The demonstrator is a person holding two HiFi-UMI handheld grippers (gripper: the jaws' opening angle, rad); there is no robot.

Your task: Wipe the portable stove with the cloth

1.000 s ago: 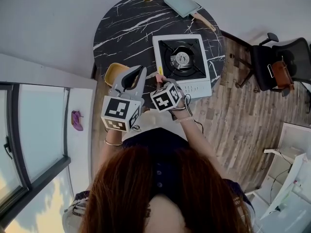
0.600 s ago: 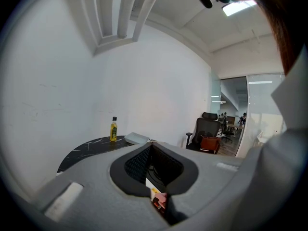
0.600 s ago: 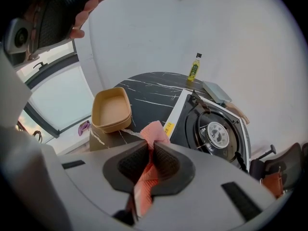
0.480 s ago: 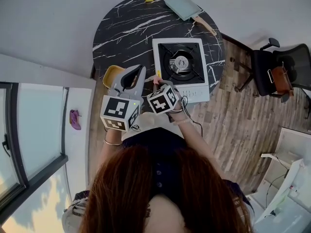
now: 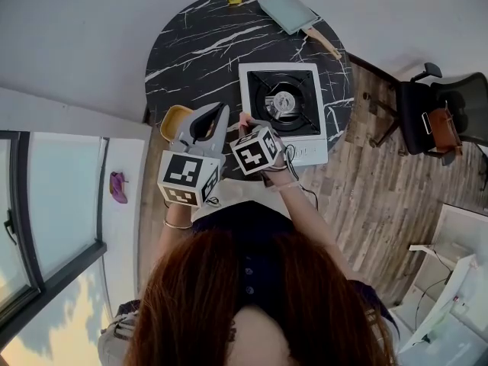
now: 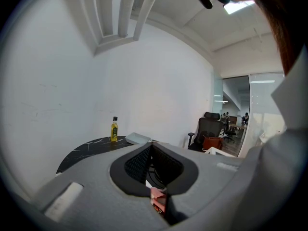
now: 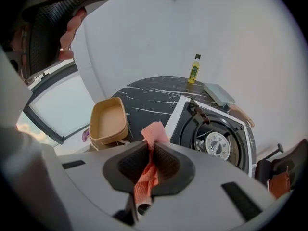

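The right tool [image 7: 152,147] is clamped tight on a pink woven cloth [image 7: 154,131], just off the near-left corner of the white square portable stove [image 5: 308,139]. The left tool [image 6: 151,147], closed and empty, hangs left of the stove. Wiping looks about to begin: the cloth needs lowering onto the stove top.

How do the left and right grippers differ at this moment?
The right gripper is shut on the pink cloth; the left gripper is shut on nothing. The right gripper tilts down toward the stove; the left gripper points level, toward the wall and bottle. Both are held by the table's near edge.
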